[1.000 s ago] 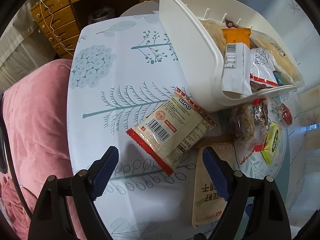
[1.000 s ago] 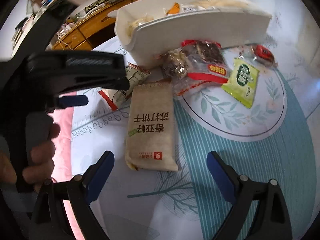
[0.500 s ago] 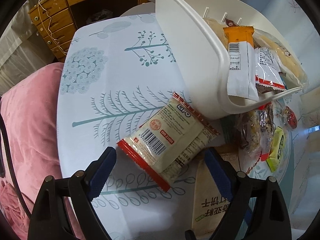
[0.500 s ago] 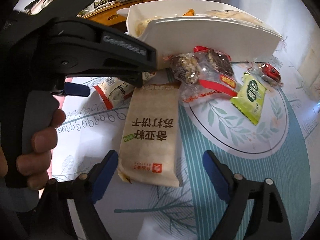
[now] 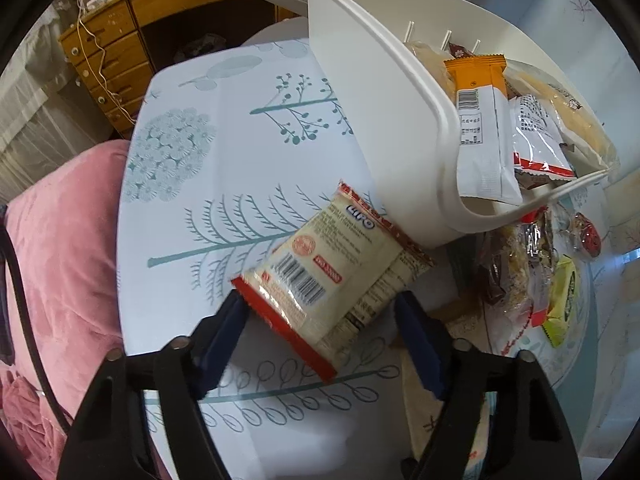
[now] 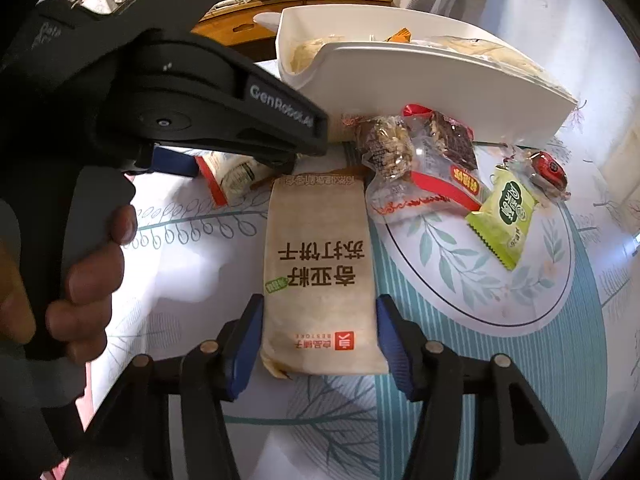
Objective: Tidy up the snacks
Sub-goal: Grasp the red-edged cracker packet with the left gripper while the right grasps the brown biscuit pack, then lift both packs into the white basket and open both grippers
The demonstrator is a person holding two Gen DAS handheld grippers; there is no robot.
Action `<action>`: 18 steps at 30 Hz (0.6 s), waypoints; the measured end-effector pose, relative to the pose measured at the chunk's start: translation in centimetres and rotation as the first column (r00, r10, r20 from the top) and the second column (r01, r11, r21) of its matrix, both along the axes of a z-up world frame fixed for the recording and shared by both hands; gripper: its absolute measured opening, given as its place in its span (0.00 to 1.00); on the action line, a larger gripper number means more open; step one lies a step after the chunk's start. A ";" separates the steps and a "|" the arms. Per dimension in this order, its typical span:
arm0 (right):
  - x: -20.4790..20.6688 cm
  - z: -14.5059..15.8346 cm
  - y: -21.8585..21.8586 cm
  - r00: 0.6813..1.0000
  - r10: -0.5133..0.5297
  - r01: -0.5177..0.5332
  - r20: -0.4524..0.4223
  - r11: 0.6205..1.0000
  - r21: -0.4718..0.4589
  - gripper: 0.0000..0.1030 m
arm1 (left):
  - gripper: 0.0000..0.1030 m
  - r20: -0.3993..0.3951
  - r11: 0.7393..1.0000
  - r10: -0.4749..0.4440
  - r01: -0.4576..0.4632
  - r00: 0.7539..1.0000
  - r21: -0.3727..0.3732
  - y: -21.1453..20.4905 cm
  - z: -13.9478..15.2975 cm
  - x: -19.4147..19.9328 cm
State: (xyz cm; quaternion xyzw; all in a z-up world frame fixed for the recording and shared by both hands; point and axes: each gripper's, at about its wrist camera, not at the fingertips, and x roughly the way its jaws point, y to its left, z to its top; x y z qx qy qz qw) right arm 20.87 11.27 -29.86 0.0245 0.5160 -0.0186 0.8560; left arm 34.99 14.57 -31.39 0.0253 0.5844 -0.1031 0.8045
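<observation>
A white bin [image 5: 400, 128] holding several snack packs stands at the back of the table; it also shows in the right wrist view [image 6: 420, 80]. My left gripper [image 5: 320, 332] straddles the near end of a red-edged cracker pack [image 5: 332, 272], jaws close around it but still a little apart. My right gripper [image 6: 318, 340] has its blue pads against both sides of a tan biscuit bag [image 6: 320, 272] lying flat on the table. The left gripper's body [image 6: 168, 104] fills the right view's left side.
Loose snacks lie in front of the bin: a nut bar pack [image 6: 388, 148], a red-and-clear pack [image 6: 440, 176], a green packet [image 6: 504, 212], a red candy [image 6: 548, 168]. A pink cushion [image 5: 56, 264] and a wooden desk [image 5: 120, 40] lie past the table's left edge.
Both grippers moved forward and narrowed: the left one closed in around the cracker pack, the right one closed onto the tan biscuit bag.
</observation>
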 end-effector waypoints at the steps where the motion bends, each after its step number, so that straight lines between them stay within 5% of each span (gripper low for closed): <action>1: -0.2 -0.1 -0.5 1.000 0.004 -0.004 -0.005 1.000 0.004 0.54 | 0.66 0.004 1.000 0.004 -0.004 1.000 0.000 0.0 0.1 0.0; 9: -1.6 -0.1 -1.9 0.999 0.025 -0.023 -0.048 0.999 0.037 0.54 | 0.35 0.027 0.996 0.079 -0.078 0.996 -0.043 2.6 0.4 -0.2; 18: -4.3 0.5 -4.2 0.998 0.018 -0.015 -0.063 0.999 0.049 0.54 | 0.15 0.014 0.972 0.176 -0.171 0.984 -0.164 5.1 0.4 -0.7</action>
